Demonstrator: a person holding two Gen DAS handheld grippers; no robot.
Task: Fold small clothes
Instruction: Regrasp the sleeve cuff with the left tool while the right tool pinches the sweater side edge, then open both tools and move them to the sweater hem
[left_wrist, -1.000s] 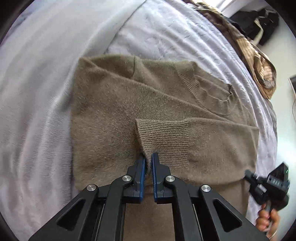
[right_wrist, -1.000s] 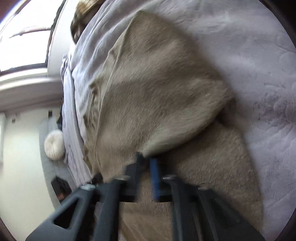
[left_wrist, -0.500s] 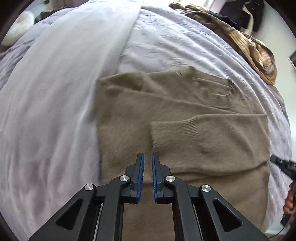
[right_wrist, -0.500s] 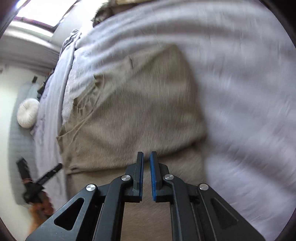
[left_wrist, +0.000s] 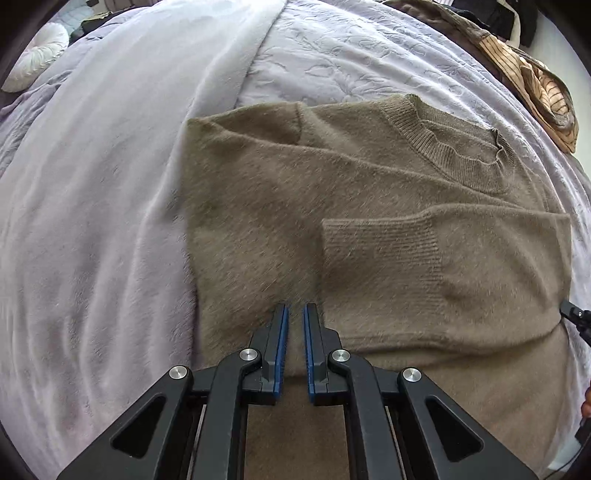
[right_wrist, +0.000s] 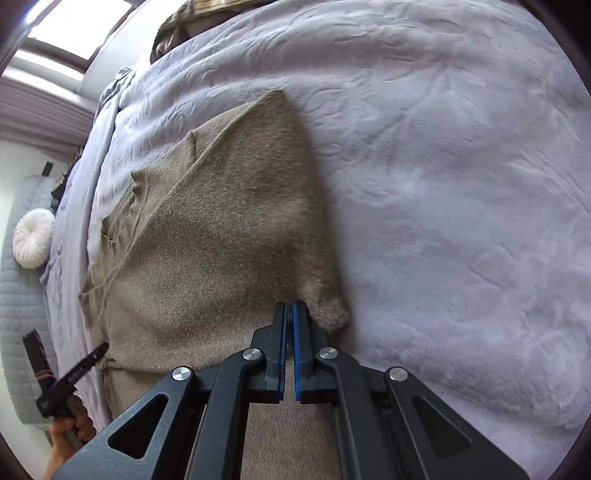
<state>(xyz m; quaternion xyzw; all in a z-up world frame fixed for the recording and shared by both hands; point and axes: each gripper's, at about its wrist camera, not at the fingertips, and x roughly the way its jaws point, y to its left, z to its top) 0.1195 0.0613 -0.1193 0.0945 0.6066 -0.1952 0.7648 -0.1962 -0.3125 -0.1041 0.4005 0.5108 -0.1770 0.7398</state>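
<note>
A white round cushion (left_wrist: 35, 55) is sitting at the far left, past a pale plush blanket (left_wrist: 92, 221) that is covering the bed's left side. The olive-brown sweater (left_wrist: 295, 206) is lying flat on the lavender bedspread (left_wrist: 351, 48), both sleeves folded across its chest, the ribbed cuff (left_wrist: 380, 251) resting mid-body and the collar (left_wrist: 461, 155) pointing away. The left hand-held gripper (left_wrist: 293, 314) is hovering over the sweater with its jaws nearly together and nothing between them. The right hand-held gripper (right_wrist: 290, 310) is poised above the folded sleeve's edge, jaws closed and empty. A striped garment (left_wrist: 535, 85) is lying at the far right.
</note>
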